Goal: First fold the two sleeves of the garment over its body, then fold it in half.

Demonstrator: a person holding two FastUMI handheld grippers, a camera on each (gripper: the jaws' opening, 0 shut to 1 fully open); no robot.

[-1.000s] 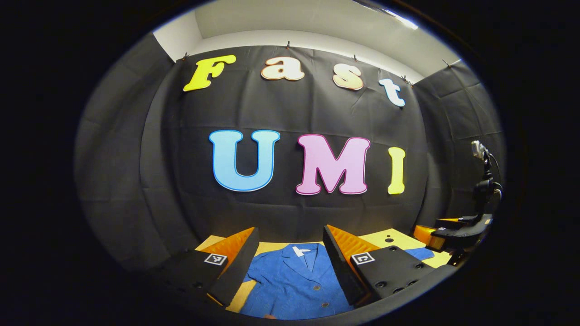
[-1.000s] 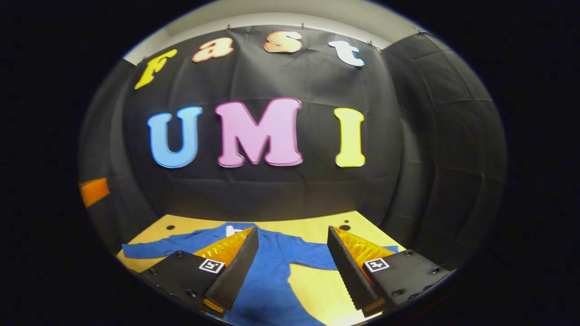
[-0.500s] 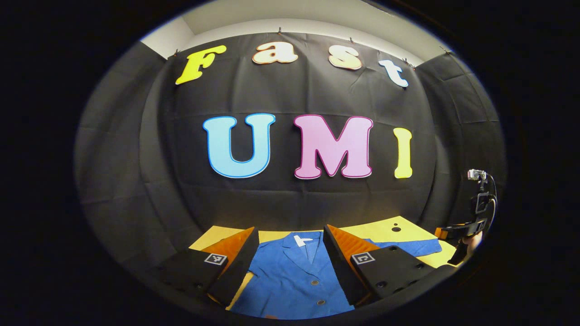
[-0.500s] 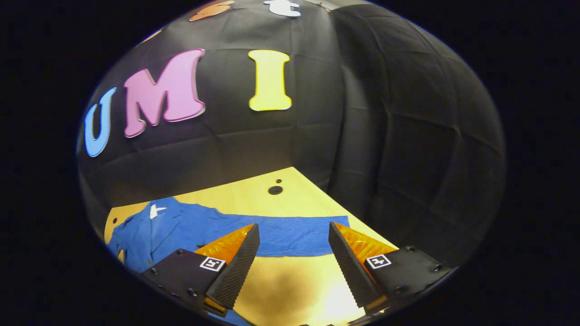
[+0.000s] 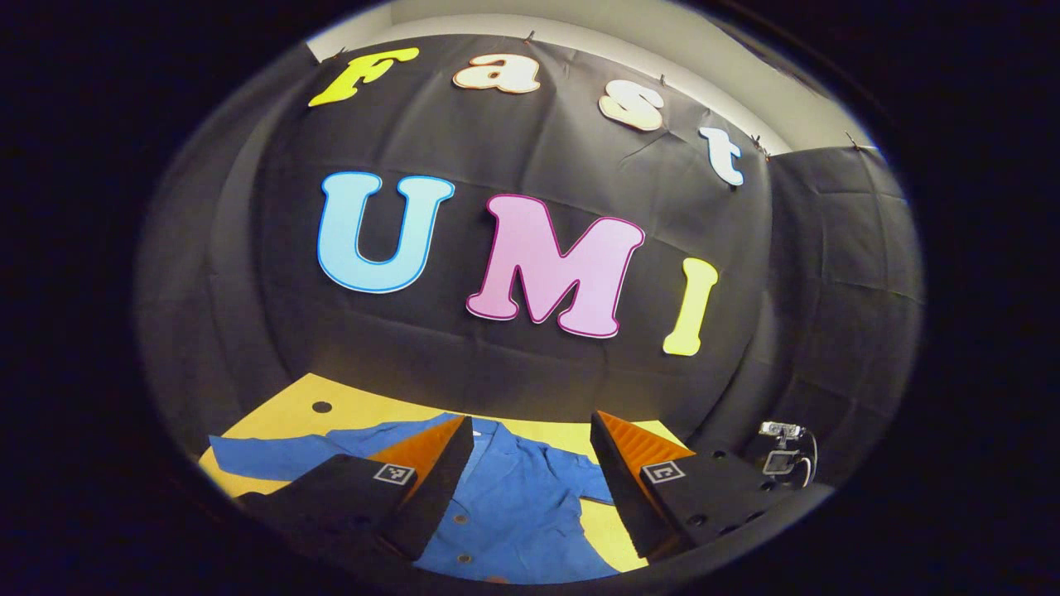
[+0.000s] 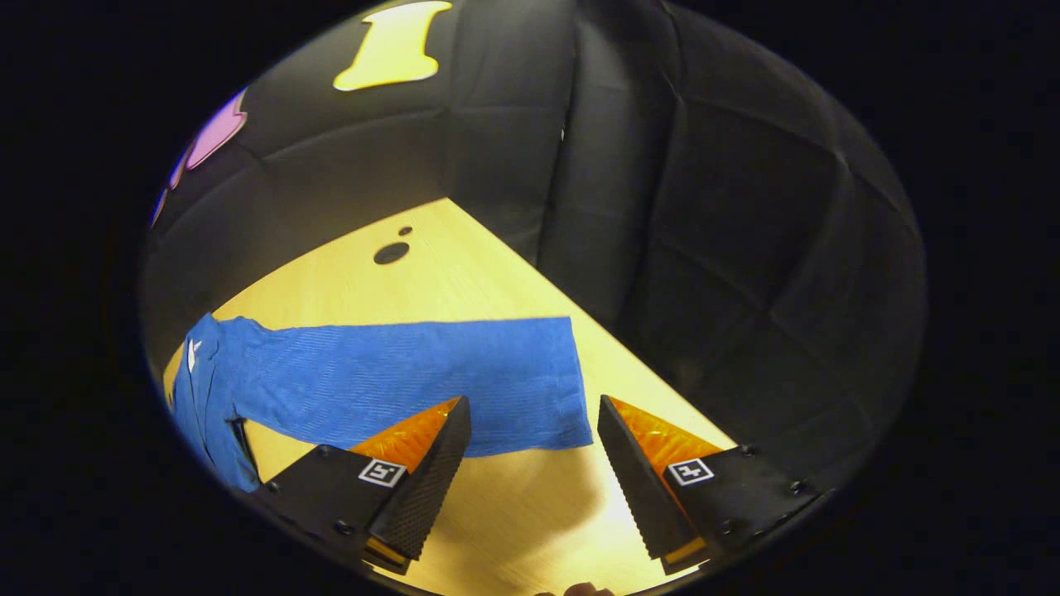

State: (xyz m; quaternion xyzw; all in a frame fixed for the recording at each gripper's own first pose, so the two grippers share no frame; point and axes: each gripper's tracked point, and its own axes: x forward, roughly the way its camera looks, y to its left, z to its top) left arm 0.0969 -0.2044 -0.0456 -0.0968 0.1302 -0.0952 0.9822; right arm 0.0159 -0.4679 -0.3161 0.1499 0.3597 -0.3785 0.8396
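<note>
The blue shirt (image 5: 513, 505) lies flat on the table (image 6: 464, 273), thin and floppy (it should lift easily), so I'd pinch the cuff (image 6: 546, 389) just ahead of the gaping right gripper (image 6: 530, 484); the left gripper (image 5: 530, 488) gapes too.

Right gripper (image 6: 530, 463) hovered above bare yellow tabletop (image 6: 464, 281), fingers spread apart, nothing between them. Blue sleeve (image 6: 397, 381) lay flat just ahead, cuff end toward table's right edge. Bare wood stretched beyond sleeve to black cloth wall (image 6: 662, 207), which closed in behind and to right. Left gripper (image 5: 530, 480), fingers also apart, hung over garment body (image 5: 522, 513); its other sleeve (image 5: 281, 451) lay flat leftward, bare table past it. Small camera on stand (image 5: 780, 451) stood at far right.
</note>
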